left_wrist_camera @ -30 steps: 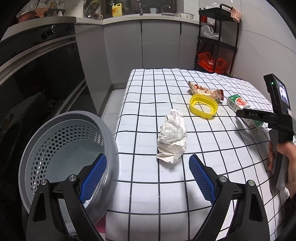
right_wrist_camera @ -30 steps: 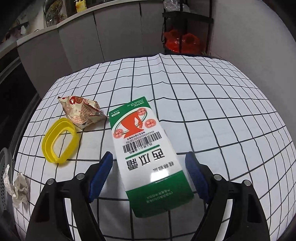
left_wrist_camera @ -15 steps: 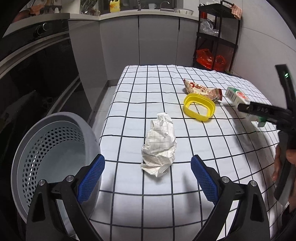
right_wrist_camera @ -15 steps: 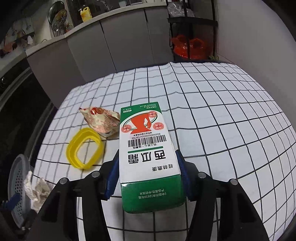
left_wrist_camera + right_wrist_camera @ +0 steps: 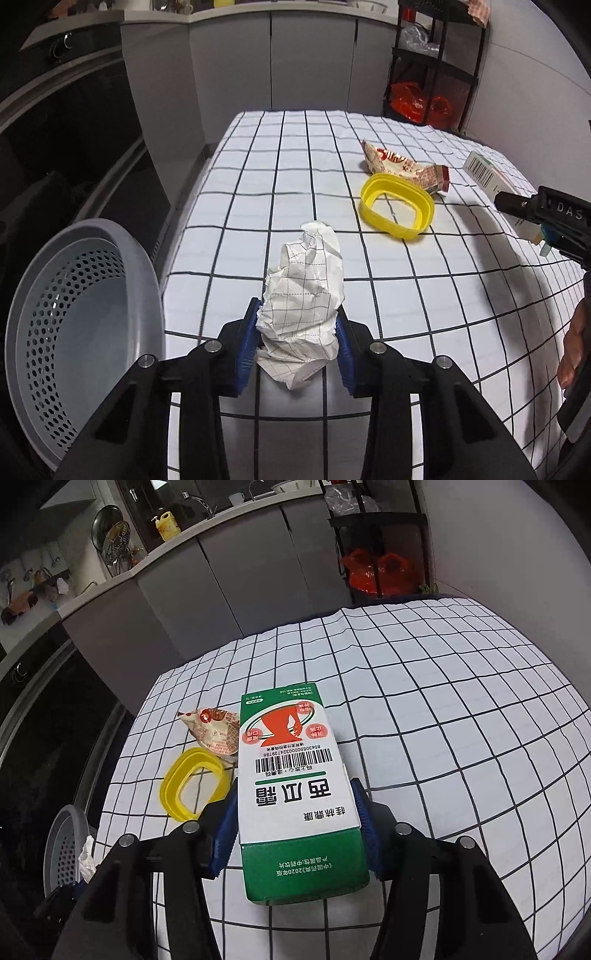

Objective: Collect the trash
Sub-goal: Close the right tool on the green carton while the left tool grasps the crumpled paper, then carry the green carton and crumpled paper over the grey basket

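Note:
My left gripper (image 5: 297, 332) is shut on a crumpled white paper ball (image 5: 303, 310) and holds it just above the checked tablecloth near the table's left edge. A grey perforated basket (image 5: 74, 325) sits tilted at the left, beside that edge. My right gripper (image 5: 295, 823) is shut on a green and white carton (image 5: 291, 786) and holds it above the table. The carton also shows in the left wrist view (image 5: 487, 177) at far right. The paper ball also shows in the right wrist view (image 5: 86, 856) by the basket (image 5: 64, 845).
A yellow plastic ring (image 5: 397, 210) and a crumpled red and white snack wrapper (image 5: 402, 168) lie on the table (image 5: 288, 162) between the grippers. Grey cabinets (image 5: 310, 55) and a black shelf rack (image 5: 436, 66) with red bags stand behind the table. A dark oven front is at left.
Both grippers have closed: the left on the paper ball, the right on the carton. The right gripper has lifted the carton off the table.

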Tool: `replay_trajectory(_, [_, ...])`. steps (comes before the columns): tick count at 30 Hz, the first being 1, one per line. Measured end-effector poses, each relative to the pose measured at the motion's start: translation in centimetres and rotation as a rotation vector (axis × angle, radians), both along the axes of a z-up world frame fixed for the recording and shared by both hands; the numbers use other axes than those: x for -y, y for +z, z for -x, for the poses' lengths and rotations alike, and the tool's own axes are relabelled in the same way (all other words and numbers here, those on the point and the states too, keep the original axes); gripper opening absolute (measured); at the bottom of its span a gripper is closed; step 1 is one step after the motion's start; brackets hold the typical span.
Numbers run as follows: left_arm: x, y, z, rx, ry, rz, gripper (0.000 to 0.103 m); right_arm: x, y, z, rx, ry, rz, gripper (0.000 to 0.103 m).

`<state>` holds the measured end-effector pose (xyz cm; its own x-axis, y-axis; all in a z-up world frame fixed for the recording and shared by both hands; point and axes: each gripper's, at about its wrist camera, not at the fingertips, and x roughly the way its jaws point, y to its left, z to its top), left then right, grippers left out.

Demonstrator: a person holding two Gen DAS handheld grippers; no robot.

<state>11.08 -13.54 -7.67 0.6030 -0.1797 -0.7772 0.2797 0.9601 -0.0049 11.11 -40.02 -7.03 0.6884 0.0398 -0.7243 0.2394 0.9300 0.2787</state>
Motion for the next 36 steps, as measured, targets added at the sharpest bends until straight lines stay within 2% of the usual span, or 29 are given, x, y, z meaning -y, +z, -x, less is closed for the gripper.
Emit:
replay_trajectory(11, [-4.1, 4.3, 2.9, 0.124, 0.033, 0.019, 0.037, -4.8, 3.1, 2.5, 0.089, 0.066, -0.043, 0.054])
replay_trajectory(20, [-11.7, 6.7, 3.9, 0.192, 0.146, 0.013, 0.037, -14.5, 4.6, 3.4, 0.127, 0.224, -0.058, 0.054])
replay_trajectory(29, [-20.0, 6.7, 3.5, 0.178, 0.293, -0.015, 0.037, -25.3, 3.5, 2.6, 0.095, 0.425, -0.042, 0.054])
replay_trajectory(36, [-24.4, 5.9, 3.2, 0.134, 0.378, -0.027, 0.037, -30.3, 2.5, 2.1, 0.062, 0.525, -0.032, 0.054])
